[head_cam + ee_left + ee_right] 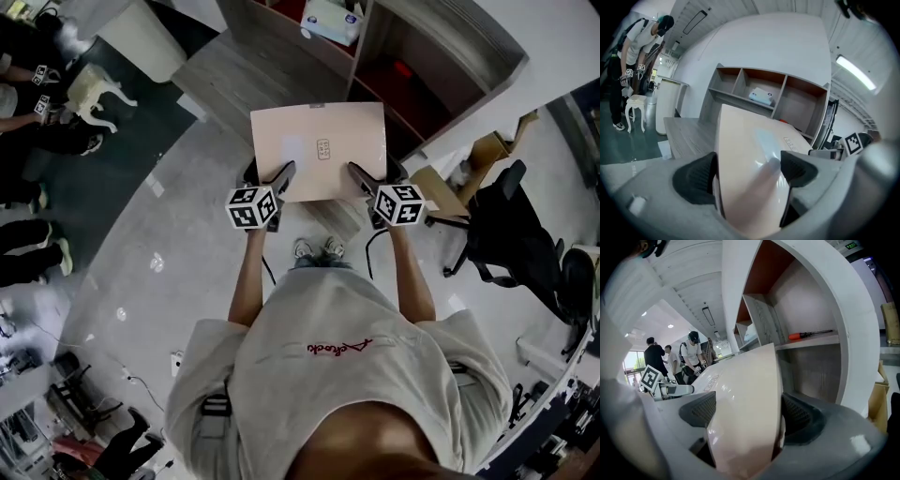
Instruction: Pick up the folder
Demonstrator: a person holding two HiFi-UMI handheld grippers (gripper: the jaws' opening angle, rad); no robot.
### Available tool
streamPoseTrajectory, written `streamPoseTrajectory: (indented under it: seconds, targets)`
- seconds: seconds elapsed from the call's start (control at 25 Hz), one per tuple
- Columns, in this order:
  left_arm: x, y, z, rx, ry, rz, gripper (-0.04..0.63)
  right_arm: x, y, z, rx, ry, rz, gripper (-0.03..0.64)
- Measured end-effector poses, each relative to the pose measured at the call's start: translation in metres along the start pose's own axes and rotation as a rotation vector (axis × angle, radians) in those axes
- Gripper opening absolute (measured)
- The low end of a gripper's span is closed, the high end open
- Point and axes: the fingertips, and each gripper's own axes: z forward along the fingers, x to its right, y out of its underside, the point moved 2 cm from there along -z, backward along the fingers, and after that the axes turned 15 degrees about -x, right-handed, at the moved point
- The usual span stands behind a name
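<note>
The person is holding a pale pinkish-beige flat rectangular folder (319, 141) in the air with both grippers, out in front of the chest. It is hanging clear of the grey wood-grain worktop (246, 75) and facing the open wooden shelf unit (427, 56).

The left gripper (269, 178) is clamping the folder's near edge at the left corner. In the left gripper view, its two black pads (696, 178) are pressing on either side of the sheet (750, 150).

The right gripper (380, 178) is clamping the near edge at the right corner. In the right gripper view, the folder (745, 399) is sitting pinched between that gripper's pads (799, 416).

A white box (761, 96) is lying in one shelf compartment, and an orange-handled screwdriver (811, 334) is lying on another shelf.
</note>
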Motion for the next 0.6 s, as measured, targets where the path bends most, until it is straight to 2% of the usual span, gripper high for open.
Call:
streamPoseTrajectory:
  seconds: [0.28, 0.6]
  targets:
    - [0.000, -0.033, -0.017, 0.053, -0.006, 0.057, 0.440, -0.013, -0.027, -0.007, 0.058, -0.007, -0.003, 0.456]
    - [0.005, -0.068, -0.040, 0.145, -0.012, 0.100, 0.442, -0.029, -0.065, -0.021, 0.145, -0.011, -0.068, 0.454]
